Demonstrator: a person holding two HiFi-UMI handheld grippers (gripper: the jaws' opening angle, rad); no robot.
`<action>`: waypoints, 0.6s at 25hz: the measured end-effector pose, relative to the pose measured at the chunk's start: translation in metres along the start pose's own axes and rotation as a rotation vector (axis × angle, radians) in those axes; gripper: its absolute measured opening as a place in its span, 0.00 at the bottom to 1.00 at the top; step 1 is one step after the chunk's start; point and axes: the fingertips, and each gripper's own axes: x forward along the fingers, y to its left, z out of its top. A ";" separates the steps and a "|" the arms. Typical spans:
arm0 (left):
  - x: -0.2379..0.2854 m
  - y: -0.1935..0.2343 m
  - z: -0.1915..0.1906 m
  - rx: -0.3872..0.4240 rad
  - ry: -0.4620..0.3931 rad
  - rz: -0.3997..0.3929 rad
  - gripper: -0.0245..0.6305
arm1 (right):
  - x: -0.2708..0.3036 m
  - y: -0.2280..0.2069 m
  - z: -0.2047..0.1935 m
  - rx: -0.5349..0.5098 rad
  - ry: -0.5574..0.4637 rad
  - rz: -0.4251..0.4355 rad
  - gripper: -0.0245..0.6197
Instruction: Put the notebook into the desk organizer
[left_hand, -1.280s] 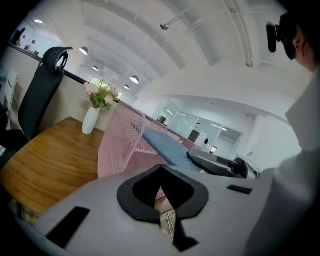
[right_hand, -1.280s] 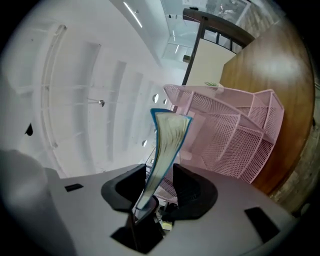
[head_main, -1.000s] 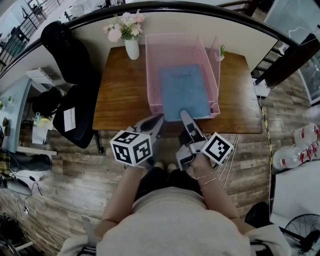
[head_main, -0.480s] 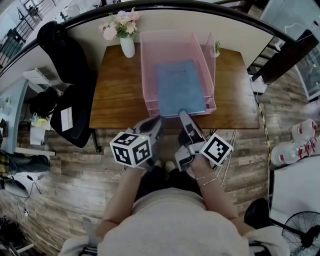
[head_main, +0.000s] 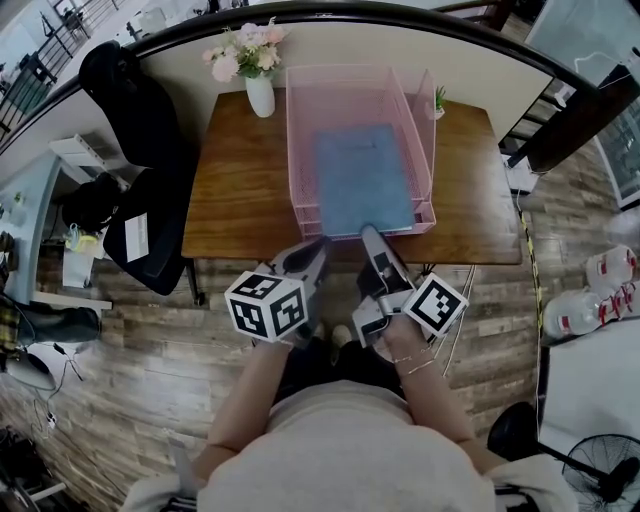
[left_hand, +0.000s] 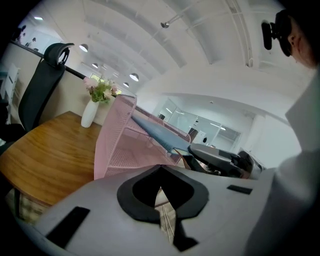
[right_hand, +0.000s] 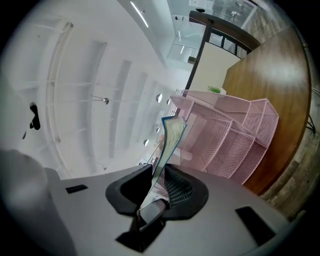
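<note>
— What's the right gripper (head_main: 369, 234) got hold of?

— The near edge of a thin blue notebook (head_main: 363, 178), soft cover, pale page edges showing. Its jaws are closing on that edge, pads already against the cover.

— And the rest of the notebook?

— It stretches straight ahead of that gripper, into the top tier of the pink mesh desk organizer (head_main: 299, 150). Only the gripped edge sticks out toward the jaws.

— The left gripper (head_main: 317, 246)?

— Just beside the right one, jaws together, nothing between them. The organizer's front is ahead of it and slightly to its right.

— How many of everything?

— One notebook, one organizer, two grippers. Beyond them, on the wooden table (head_main: 240, 205), there's one white vase of flowers (head_main: 261, 93) past the organizer's left side.
</note>
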 end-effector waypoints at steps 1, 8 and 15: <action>0.000 0.001 0.000 -0.001 0.001 0.002 0.05 | 0.001 0.000 0.000 0.002 0.000 0.000 0.17; 0.003 0.005 0.011 0.012 -0.015 0.003 0.05 | 0.012 -0.003 0.005 0.001 0.000 0.008 0.17; 0.011 0.007 0.020 0.025 -0.014 -0.004 0.05 | 0.027 -0.005 0.010 0.006 0.013 0.009 0.17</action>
